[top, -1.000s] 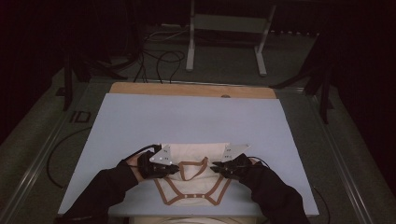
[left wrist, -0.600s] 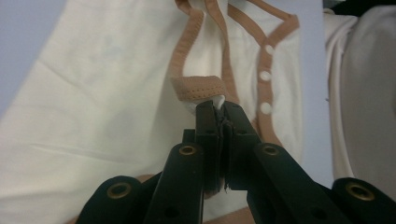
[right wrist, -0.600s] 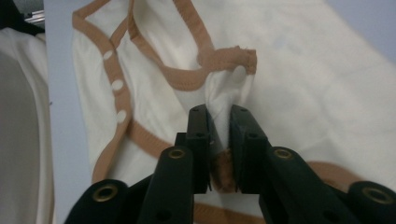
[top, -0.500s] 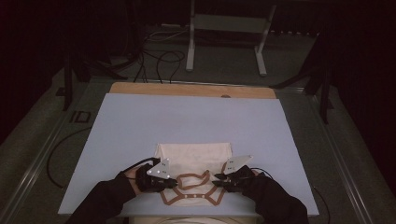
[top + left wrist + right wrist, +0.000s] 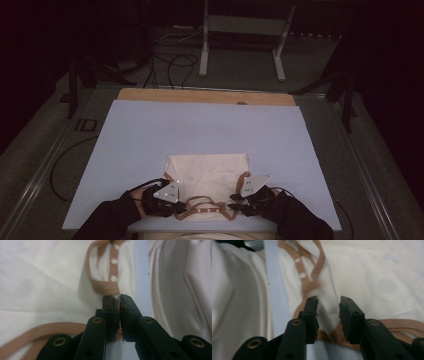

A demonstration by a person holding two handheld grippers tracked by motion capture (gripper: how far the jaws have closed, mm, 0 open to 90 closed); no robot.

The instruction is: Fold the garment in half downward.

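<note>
A cream cotton garment with tan-brown trim and white snap buttons (image 5: pixel 207 172) is lying flat on the pale blue-grey surface (image 5: pixel 150 135), close to the edge nearest the person. Its looping brown straps (image 5: pixel 205 207) are trailing from the garment's near end, toward the person.

The left tool (image 5: pixel 176 210) is sitting at the garment's near left corner. In the left gripper view its black jaws are standing almost together, pinching a bit of cream cloth and brown trim (image 5: pixel 106 288) between the pads; they have just been easing apart slightly, yet the fabric is caught between them. A row of white snaps (image 5: pixel 114 261) is running along the trim just beyond the jaws.

The right tool (image 5: pixel 234 202) is sitting at the garment's near right corner, well apart from the left one, with the straps between them. Its jaws have just been opening and are standing at a moderate gap in the right gripper view, with cream cloth (image 5: pixel 328 310) lying in the gap but not pressed by either pad. Brown trim (image 5: pixel 392 323) is running beside that tool
</note>
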